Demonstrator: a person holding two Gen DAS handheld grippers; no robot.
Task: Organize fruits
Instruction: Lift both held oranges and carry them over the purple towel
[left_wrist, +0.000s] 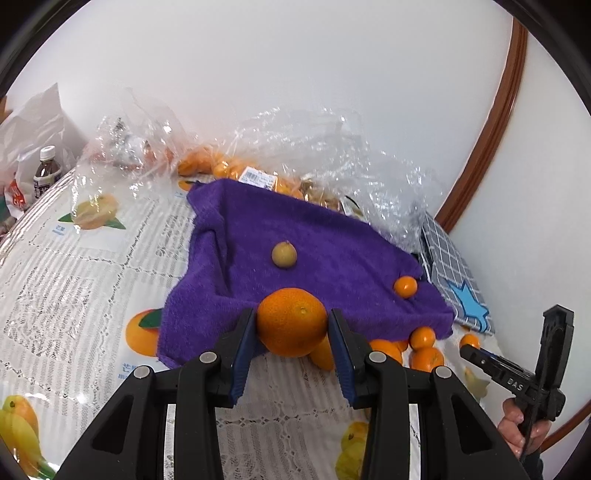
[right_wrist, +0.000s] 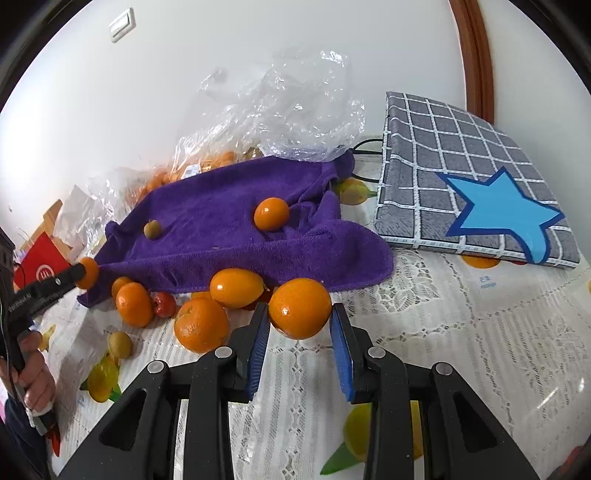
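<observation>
Spread widest over the lace tablecloth (right_wrist: 461, 332): purple towel (left_wrist: 295, 236). Clamped between left gripper (left_wrist: 291, 328) pads: large orange (left_wrist: 291, 322), at the towel's near edge. Pinched in right gripper (right_wrist: 300, 321): smaller orange (right_wrist: 300, 308), just off the towel.

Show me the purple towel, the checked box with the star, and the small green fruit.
purple towel (right_wrist: 221, 206), right wrist view, its flat middle
checked box (right_wrist: 424, 158), right wrist view, top face
small green fruit (left_wrist: 284, 254), left wrist view, its centre
</observation>
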